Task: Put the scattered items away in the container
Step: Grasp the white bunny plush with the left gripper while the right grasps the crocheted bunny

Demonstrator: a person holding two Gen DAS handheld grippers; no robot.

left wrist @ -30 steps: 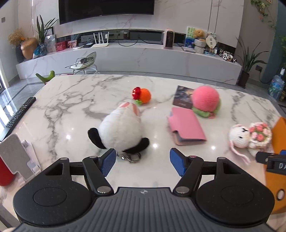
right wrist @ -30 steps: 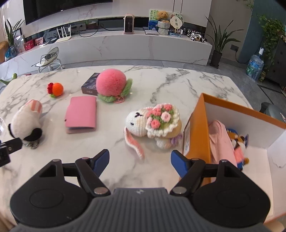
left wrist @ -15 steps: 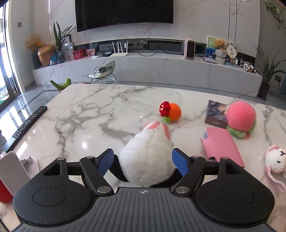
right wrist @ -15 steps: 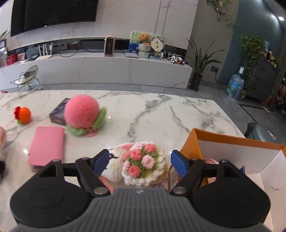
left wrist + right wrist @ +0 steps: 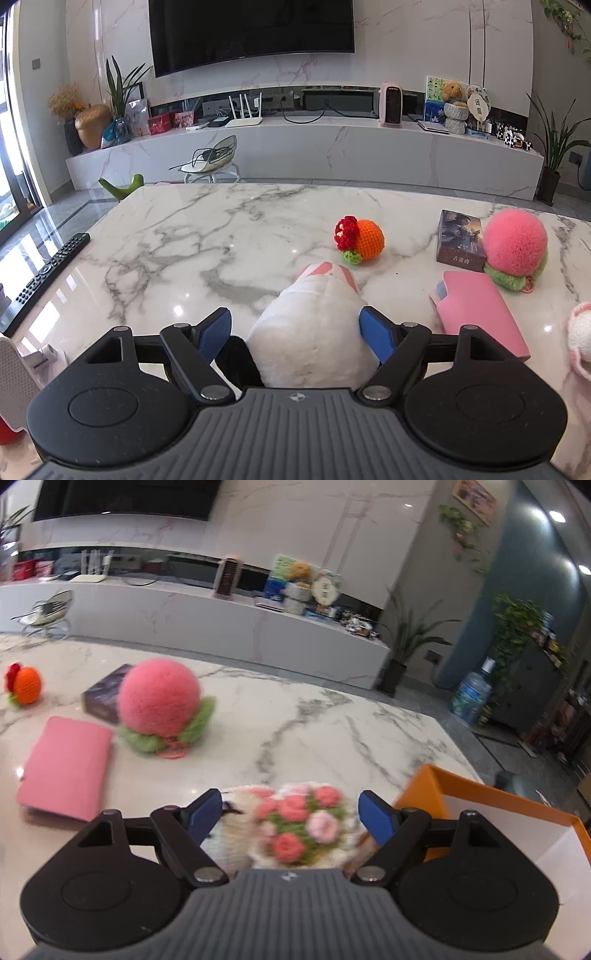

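White plush [image 5: 314, 332]: soft, light, squashy; sits between the wide-apart fingers of the left claw [image 5: 295, 330]; best taken across its round body.
Crochet bunny with bouquet [image 5: 295, 830]: soft, blurred; lies between the wide-apart fingers of the right claw [image 5: 290, 812], just left of the orange box [image 5: 498, 794].
Left of the box on the bench [image 5: 332, 720]: one pink pompom [image 5: 159, 698], one pink wallet [image 5: 66, 768], one dark card box [image 5: 101, 698], one orange crochet ball [image 5: 26, 685].

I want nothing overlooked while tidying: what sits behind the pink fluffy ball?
A dark card box lies behind the pink fluffy ball, partly hidden by it. Whether the two touch cannot be told.
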